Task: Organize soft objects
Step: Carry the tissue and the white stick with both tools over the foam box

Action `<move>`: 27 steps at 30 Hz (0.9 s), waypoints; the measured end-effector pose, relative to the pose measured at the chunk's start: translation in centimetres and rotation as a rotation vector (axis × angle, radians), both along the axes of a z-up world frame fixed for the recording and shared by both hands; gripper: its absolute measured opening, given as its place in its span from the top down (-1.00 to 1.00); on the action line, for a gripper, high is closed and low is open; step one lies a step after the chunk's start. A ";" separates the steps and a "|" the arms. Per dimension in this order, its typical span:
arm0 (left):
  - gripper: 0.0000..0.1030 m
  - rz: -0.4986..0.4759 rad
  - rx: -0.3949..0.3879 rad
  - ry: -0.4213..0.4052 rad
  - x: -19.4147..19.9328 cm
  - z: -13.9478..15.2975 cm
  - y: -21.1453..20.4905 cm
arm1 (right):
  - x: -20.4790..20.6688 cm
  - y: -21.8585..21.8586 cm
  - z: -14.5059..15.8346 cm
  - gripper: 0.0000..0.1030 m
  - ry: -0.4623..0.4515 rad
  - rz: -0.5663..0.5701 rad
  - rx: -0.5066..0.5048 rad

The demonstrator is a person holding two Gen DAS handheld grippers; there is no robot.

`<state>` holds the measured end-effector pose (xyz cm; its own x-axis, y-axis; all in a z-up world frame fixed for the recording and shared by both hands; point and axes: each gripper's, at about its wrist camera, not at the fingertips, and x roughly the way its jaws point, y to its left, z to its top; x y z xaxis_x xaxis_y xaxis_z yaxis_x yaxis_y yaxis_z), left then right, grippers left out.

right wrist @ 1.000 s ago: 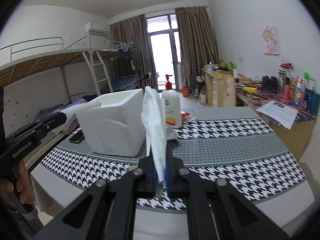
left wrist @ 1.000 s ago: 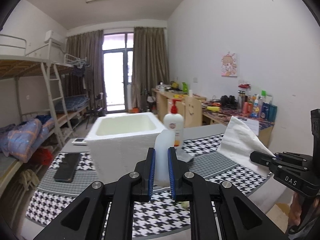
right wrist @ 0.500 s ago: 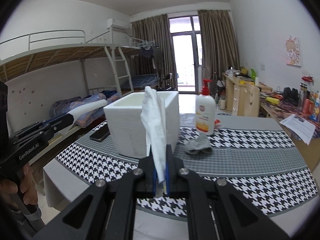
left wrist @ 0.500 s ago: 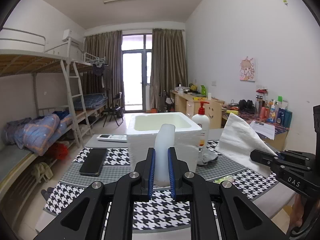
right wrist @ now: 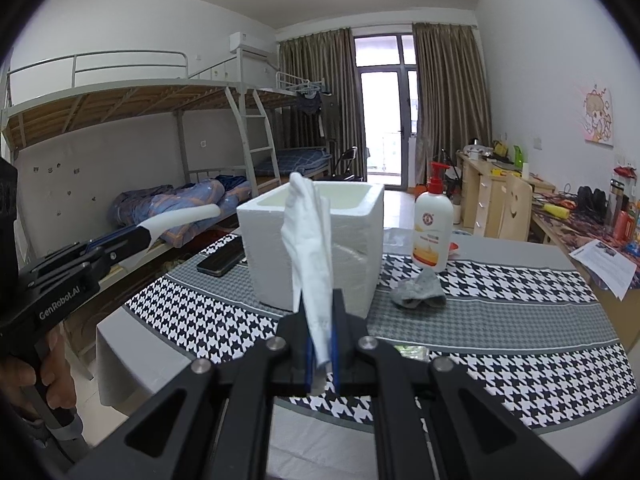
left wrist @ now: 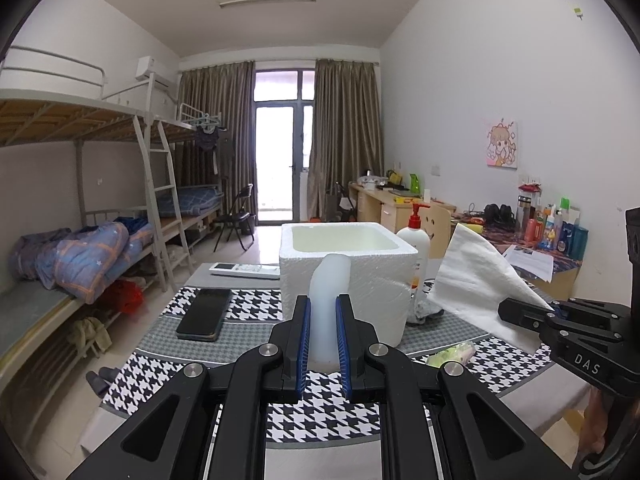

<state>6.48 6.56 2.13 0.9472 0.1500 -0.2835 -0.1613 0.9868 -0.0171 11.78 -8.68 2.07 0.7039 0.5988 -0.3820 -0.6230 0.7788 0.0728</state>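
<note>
A: White tissue [right wrist: 308, 232]: where now?

B: Pinched by its lower end in the right gripper [right wrist: 320, 320], jaws clamped flat on it. Stands up limp above the table's near edge, not yet over the foam box [right wrist: 272, 264]

A: And the pale soft strip [left wrist: 332, 276]?

B: Squeezed between the blue pads of the left gripper [left wrist: 322, 320], jaws nearly closed around it. Pokes up and curls forward, short of the box too

A: Anything different from a second ago?

B: Same grips on both. Sits smaller and more central in both views, though, that box, with more of the houndstooth table [right wrist: 520, 320] showing in front of it. Looks like a swing sideways and a slight pull back, not an approach. Phone [left wrist: 204, 314] now in full sight near the left edge

A: Meaning for the tidying?

B: Probably still mid-carry. Nothing visible inside the box from here, and both soft pieces still in hand. Most likely lining up on the opening before a reach forward and a drop. Grey crumpled cloth [right wrist: 418, 290] left lying mid-table, just right of the box and in front of the pump bottle [right wrist: 433, 232], so likely more to collect

A: Pose of the hands?

B: Side by side at the near edge, left one beyond the near left corner, both pointing across the table and tipped slightly down toward the box, each visible in the other's view
</note>
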 end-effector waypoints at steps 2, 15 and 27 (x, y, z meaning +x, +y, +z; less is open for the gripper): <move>0.73 0.000 0.002 -0.002 -0.1 -0.1 0.1 | 0.1 0.1 0.0 0.82 -0.001 0.001 -0.004; 0.73 -0.014 -0.014 0.005 1.2 0.7 1.6 | 1.9 1.7 1.1 0.82 0.003 -0.014 -0.019; 0.73 -0.096 0.011 0.025 5.2 4.3 2.9 | 4.3 2.6 4.3 0.82 0.006 -0.081 0.008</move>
<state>11.65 9.49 6.41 0.9499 0.0621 -0.3065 -0.0661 0.9978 -0.0029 16.07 -6.03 6.33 0.7478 0.5432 -0.3816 -0.5578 0.8259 0.0824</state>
